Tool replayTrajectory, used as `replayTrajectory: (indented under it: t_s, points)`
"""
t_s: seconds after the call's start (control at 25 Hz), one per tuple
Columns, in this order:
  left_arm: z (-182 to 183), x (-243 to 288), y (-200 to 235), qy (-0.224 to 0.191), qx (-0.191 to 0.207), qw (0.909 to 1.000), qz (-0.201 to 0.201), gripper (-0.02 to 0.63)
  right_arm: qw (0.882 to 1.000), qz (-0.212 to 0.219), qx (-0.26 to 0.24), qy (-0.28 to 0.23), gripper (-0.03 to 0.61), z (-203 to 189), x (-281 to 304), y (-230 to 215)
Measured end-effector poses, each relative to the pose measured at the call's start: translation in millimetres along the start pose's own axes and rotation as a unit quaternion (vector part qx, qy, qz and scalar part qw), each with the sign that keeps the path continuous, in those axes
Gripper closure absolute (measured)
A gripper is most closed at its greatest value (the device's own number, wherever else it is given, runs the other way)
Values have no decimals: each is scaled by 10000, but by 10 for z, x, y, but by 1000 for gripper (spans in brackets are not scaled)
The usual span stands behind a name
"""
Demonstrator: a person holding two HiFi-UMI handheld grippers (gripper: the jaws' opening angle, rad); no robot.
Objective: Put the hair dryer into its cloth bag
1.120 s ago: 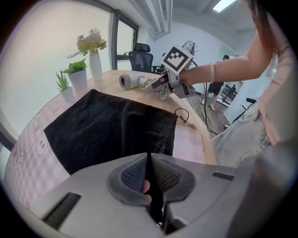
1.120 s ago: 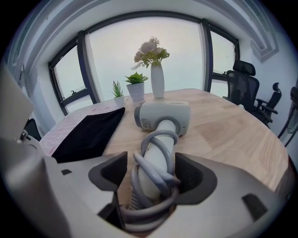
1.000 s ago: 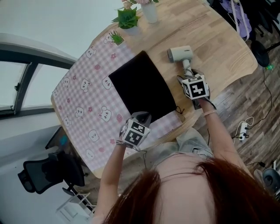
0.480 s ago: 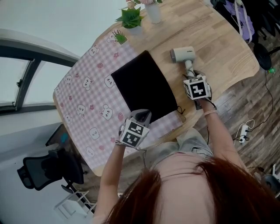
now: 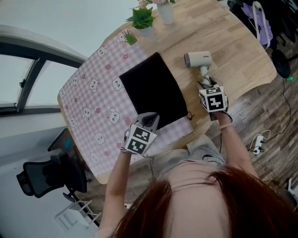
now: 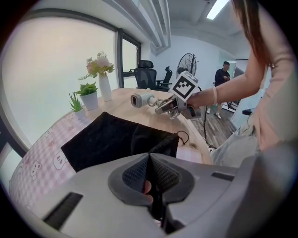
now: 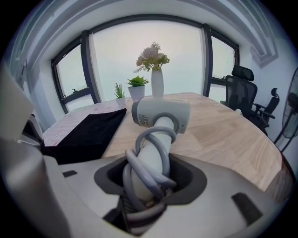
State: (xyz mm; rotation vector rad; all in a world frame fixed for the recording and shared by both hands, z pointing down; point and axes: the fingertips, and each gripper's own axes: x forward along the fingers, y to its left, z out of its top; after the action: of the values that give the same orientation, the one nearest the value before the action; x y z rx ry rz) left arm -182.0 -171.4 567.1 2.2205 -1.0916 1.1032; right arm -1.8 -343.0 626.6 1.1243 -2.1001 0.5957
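Nearest you, your left gripper (image 6: 150, 175) had its jaws pressed together on the near edge of the flat black cloth bag (image 5: 153, 93), so that a fold of the fabric rose off the surface up to the pads. The rest of the bag lay flat, mostly on the pink checked tablecloth with bear prints (image 5: 91, 104), its right side reaching onto the bare light wooden table (image 5: 233, 42); a thin black drawstring (image 5: 188, 115) curled at its near right corner. To the right, your right gripper (image 7: 149, 188) had just been closing its jaws, and they sat round the handle of the white hair dryer (image 7: 160, 114), over the grey cord (image 7: 145, 173) coiled about that handle. The dryer lay on the bare wood just beside the bag, outside it, barrel away from you. Beyond, at the far table edge, stood a small green potted plant (image 5: 130, 37), a larger one (image 5: 142, 19) and a white vase of flowers (image 5: 166, 13).
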Motion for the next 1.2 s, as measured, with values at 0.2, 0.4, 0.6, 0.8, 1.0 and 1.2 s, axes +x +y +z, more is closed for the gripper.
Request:
replayTrajectory:
  t_s: [0.2, 0.4, 0.6, 0.8, 1.0, 1.2]
  points:
    - [52, -44, 19, -106, -23, 9999, 118, 598, 9996, 162, -148, -171, 374, 46, -209, 95]
    - [109, -85, 57, -215, 19, 9995, 214, 598, 9984, 341, -304, -323, 374, 73, -430, 236]
    - [165, -130, 55, -320, 121, 9992, 194, 598, 9972, 472, -380, -436, 374, 22, -708, 384]
    - [215, -199, 24, -415, 280, 9986, 180, 598, 9957, 581, -504, -518, 374, -78, -1001, 540]
    - [258, -272, 15, -532, 368, 9978, 177, 599, 9940, 665, -655, -570, 374, -186, -1242, 705]
    - [282, -319, 1, -625, 441, 9969, 201, 599, 9899, 840, -942, -641, 374, -299, -1465, 926]
